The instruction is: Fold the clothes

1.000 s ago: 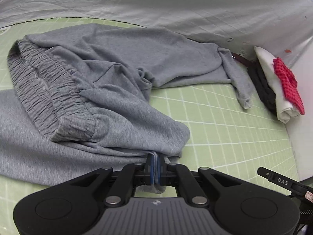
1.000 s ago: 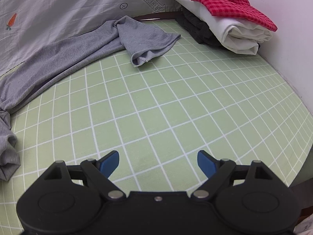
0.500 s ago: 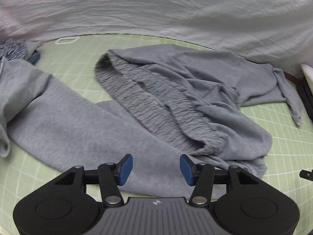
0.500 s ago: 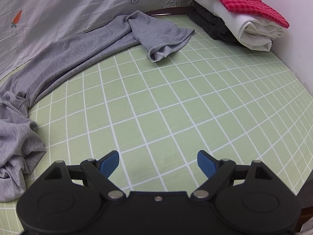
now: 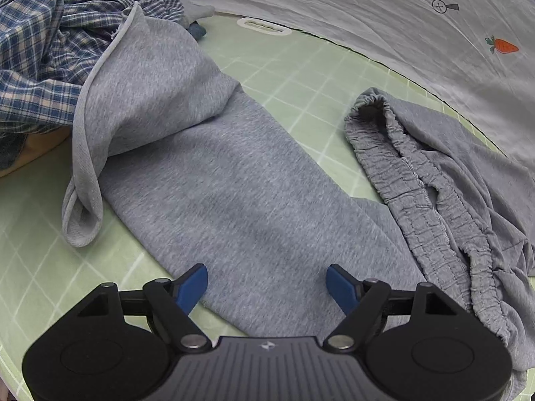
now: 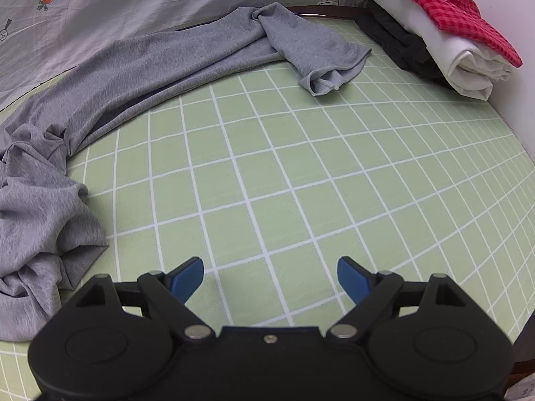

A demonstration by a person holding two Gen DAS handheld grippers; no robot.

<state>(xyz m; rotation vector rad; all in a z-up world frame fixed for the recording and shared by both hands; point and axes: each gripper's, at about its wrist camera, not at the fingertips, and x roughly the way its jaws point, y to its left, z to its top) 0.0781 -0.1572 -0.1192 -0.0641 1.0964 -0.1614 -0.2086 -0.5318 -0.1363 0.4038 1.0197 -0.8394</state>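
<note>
Grey sweatpants (image 5: 234, 180) lie spread on the green grid mat (image 5: 301, 80). In the left wrist view one leg runs from the centre up to the left, its cuff (image 5: 80, 214) folded over, and the gathered waistband (image 5: 421, 187) is bunched at the right. My left gripper (image 5: 267, 282) hovers open just above that leg, holding nothing. In the right wrist view the other leg (image 6: 174, 56) stretches along the back, its cuff (image 6: 327, 77) at the right. My right gripper (image 6: 270, 275) is open over bare mat (image 6: 267, 173).
A crumpled blue plaid shirt (image 5: 43, 43) sits at the far left, partly under the trouser leg. A stack of folded clothes, dark, white and red check (image 6: 448, 26), stands at the back right corner. A pale printed sheet (image 6: 133, 3) runs along the back.
My left gripper let go of the sweatpants' fabric, opened, and swung left toward the long leg. The right gripper stayed open and drifted slightly left.
</note>
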